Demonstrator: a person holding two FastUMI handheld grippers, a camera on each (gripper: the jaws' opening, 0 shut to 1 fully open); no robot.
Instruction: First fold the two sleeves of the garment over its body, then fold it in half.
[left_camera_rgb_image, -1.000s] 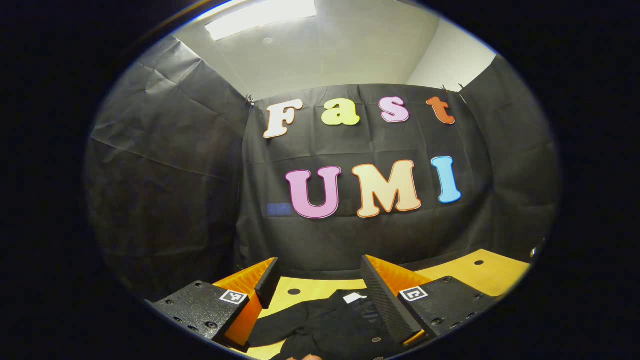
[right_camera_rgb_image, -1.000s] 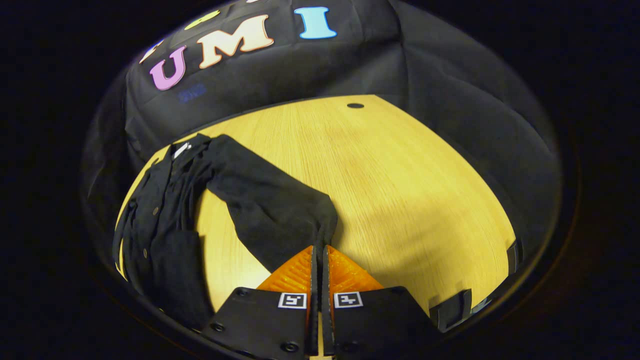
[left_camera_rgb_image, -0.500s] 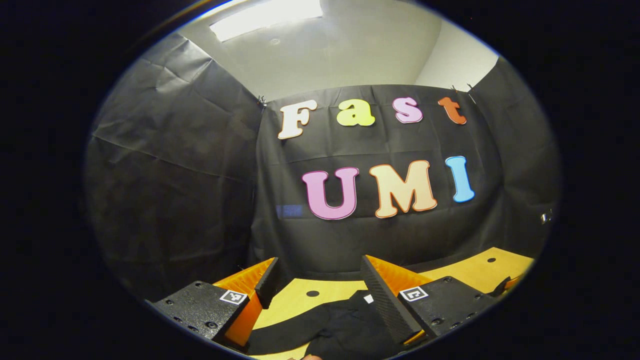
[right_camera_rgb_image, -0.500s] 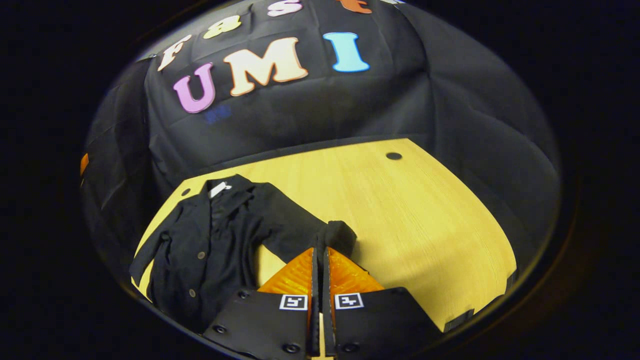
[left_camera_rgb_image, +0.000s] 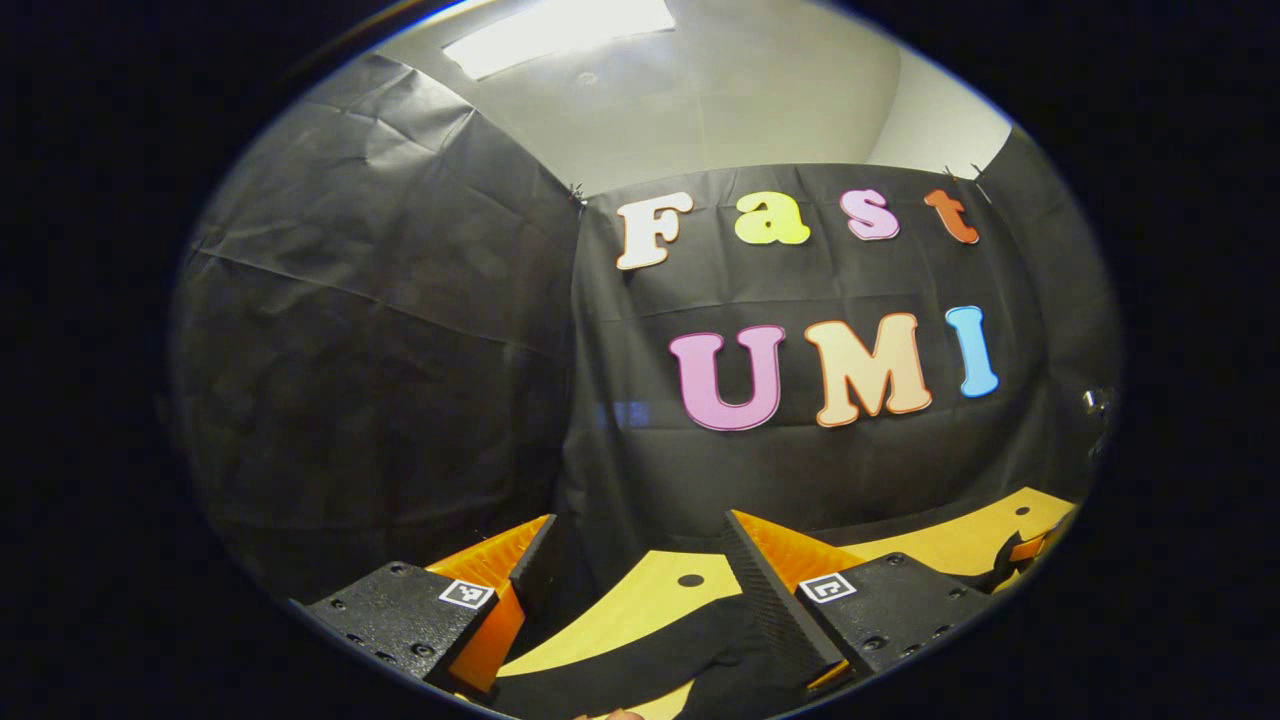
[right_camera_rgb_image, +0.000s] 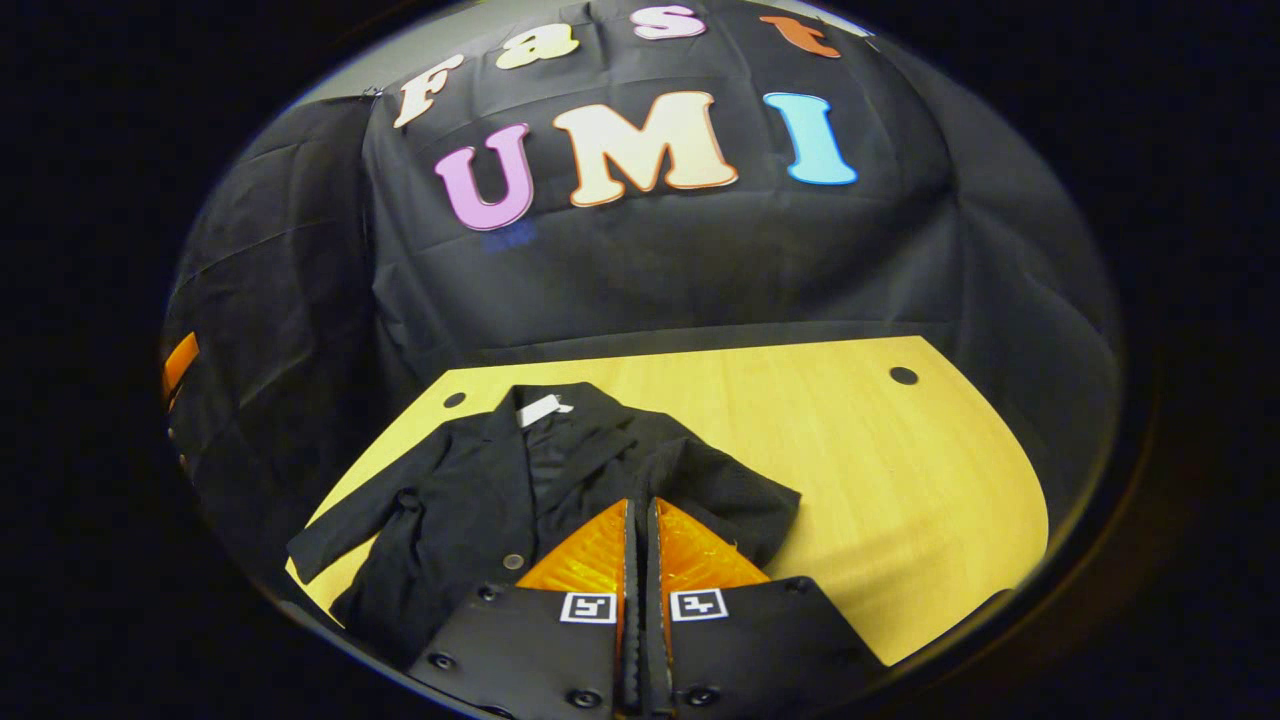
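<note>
A black jacket (right_camera_rgb_image: 460, 490) lies collar-away on the wooden table (right_camera_rgb_image: 870, 470), a white label (right_camera_rgb_image: 543, 410) at its neck. My right gripper (right_camera_rgb_image: 638, 503) is shut on the right sleeve (right_camera_rgb_image: 725, 485), which is doubled back toward the jacket's body. The other sleeve (right_camera_rgb_image: 345, 530) stretches out to the left, flat on the table. My left gripper (left_camera_rgb_image: 640, 530) is open, held above the table's left end with black cloth (left_camera_rgb_image: 640, 650) low between its fingers, not touching them. A bit of the left gripper (right_camera_rgb_image: 180, 360) shows at the left edge of the right gripper view.
Black cloth walls close in the booth behind and beside the table. The tabletop has round holes (right_camera_rgb_image: 903, 375) (right_camera_rgb_image: 455, 399) near its far corners. Bare wood (right_camera_rgb_image: 900, 520) lies to the right of the jacket. The right gripper (left_camera_rgb_image: 1022, 550) shows at the far right of the left gripper view.
My right gripper has carried the sleeve end inward from out on the table to over the jacket's right side. The left gripper has swung left and stayed open.
</note>
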